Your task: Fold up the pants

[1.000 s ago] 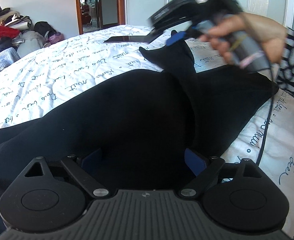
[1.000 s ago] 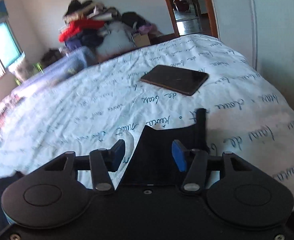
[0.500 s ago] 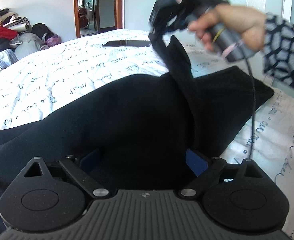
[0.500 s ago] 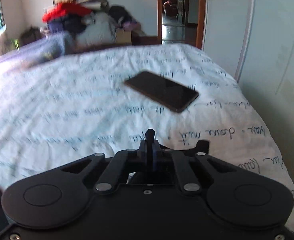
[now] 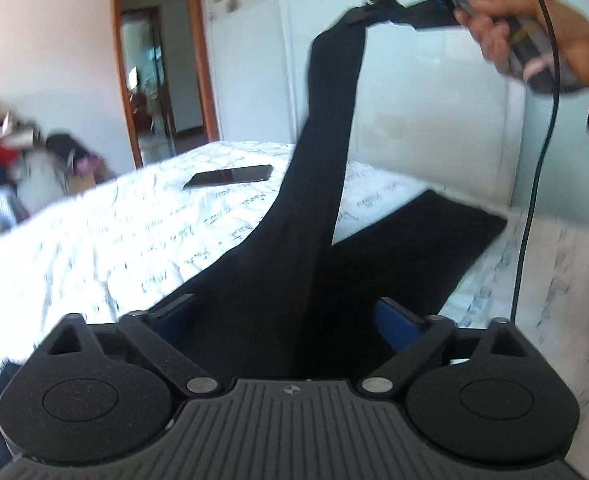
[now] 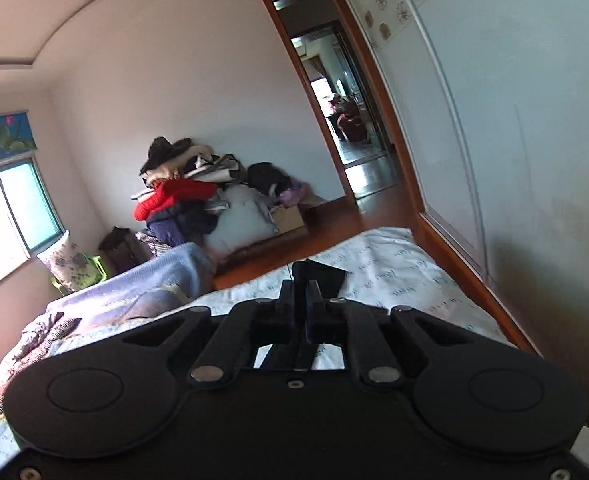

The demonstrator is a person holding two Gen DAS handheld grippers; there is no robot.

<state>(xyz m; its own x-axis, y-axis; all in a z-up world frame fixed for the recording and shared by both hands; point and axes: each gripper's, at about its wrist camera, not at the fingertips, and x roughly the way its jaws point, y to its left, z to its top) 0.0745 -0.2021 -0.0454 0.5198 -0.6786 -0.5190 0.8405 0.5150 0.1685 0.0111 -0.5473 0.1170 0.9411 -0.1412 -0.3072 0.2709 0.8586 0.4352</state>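
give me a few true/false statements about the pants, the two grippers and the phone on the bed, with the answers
1. The right gripper is shut on one leg of the black pants and holds it up above the bed. True.
2. The left gripper is clamped shut on the pants. False: its jaws stand open, with the fabric lying between them.
3. A dark phone lies flat on the white bedspread, apart from the pants. True.
4. Both pant legs are lifted off the bed. False: the other leg lies flat on the bedspread.
5. The phone lies on top of the pants. False: it lies on the bare bedspread beyond them.
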